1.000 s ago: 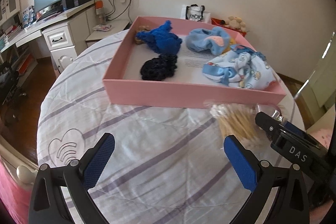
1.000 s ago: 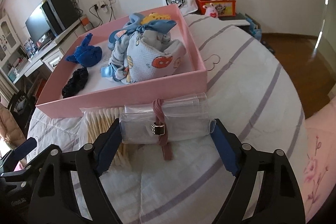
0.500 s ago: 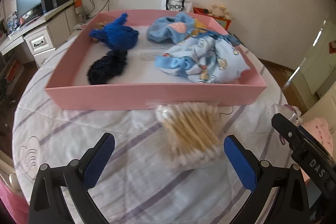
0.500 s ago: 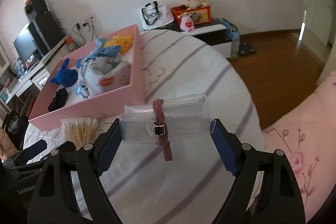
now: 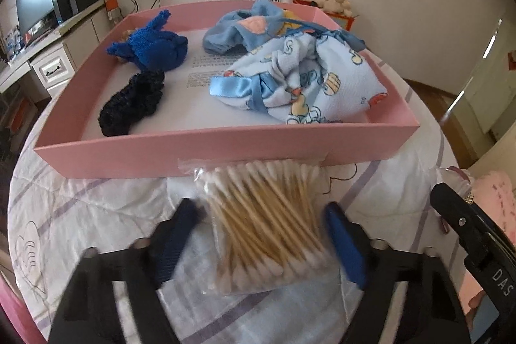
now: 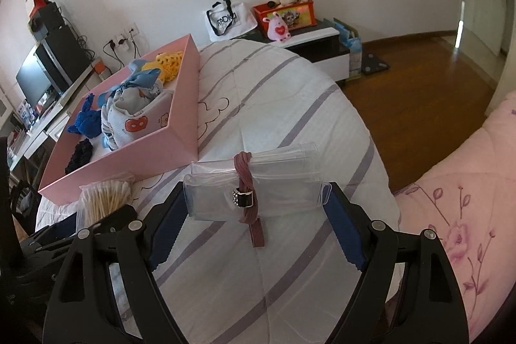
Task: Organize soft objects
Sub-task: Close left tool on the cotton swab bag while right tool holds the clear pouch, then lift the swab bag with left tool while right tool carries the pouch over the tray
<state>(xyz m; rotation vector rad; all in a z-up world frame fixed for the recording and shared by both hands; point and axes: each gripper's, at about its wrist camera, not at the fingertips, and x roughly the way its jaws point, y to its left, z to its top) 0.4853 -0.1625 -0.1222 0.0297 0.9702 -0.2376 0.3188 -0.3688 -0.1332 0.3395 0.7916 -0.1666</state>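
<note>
Straddling swab bag (image 5: 262, 223), tray wall (image 5: 206, 152) ahead

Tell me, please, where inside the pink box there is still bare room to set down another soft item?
In the pink box, the white floor lies bare along the near wall, between the black scrunchie and the printed baby cloth, and up the centre. The far right is crowded: the light blue cloth and baby cloth pile together. The dark blue knit fills the far left.

Television (image 5: 34, 7) on a white desk (image 5: 48, 66), tote bag (image 6: 225, 20), wood floor (image 6: 429, 70)
</note>
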